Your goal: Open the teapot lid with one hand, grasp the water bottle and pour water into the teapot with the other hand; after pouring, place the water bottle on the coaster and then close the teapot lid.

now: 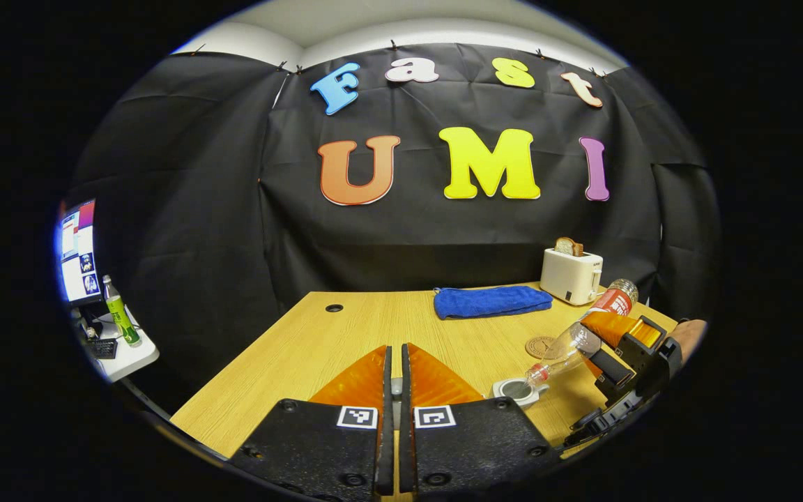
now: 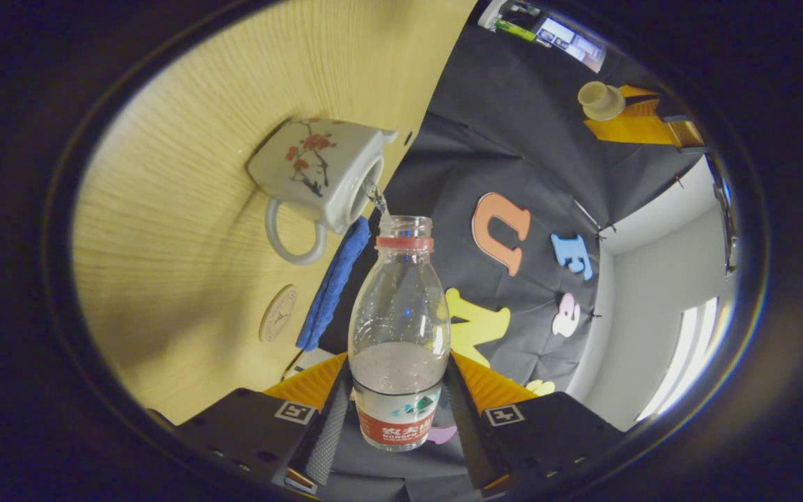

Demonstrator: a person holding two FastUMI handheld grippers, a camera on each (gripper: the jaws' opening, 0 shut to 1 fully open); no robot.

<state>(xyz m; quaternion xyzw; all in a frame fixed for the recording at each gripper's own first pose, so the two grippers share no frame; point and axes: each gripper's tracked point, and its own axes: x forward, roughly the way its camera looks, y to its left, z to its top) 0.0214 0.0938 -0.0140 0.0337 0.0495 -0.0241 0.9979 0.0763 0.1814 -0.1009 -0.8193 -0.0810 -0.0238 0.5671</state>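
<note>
**Ana:** Clear plastic is what the right gripper [image 2: 397, 411] is clamped on: the water bottle [image 2: 399, 328], uncapped, held low on its body at the label, both fingers pressing its sides. It is tipped over, neck toward the teapot [image 2: 314, 178], and a thin stream runs from its mouth into the pot's opening.

**Ben:** Where is the pot?

**Ana:** On the wooden table [image 1: 346, 335]. It is white glazed ceramic with a painted red blossom branch and a loop handle. In the left gripper view it sits just beyond that gripper's fingers, with the bottle's neck right above it.

**Ben:** And the lid?

**Ana:** In the right gripper view, a small pale lid [image 2: 600, 100] is held at the tips of the left gripper, well away from the pot. In its own view the left gripper [image 1: 393, 369] has its fingers nearly together, with a small pale object caught in the slit.

**Ben:** How will the bottle handle?

**Ana:** My guess: light, since little water is left, and thin-walled, so a hard squeeze would dent it. The grip on the label band looks sensible. The lid and pot are hard, slick and chippable.

**Ben:** Where does the bottle go?

**Ana:** A round brown coaster [image 1: 542, 346] lies just behind the pot, near a folded blue towel [image 1: 491, 301].
</note>
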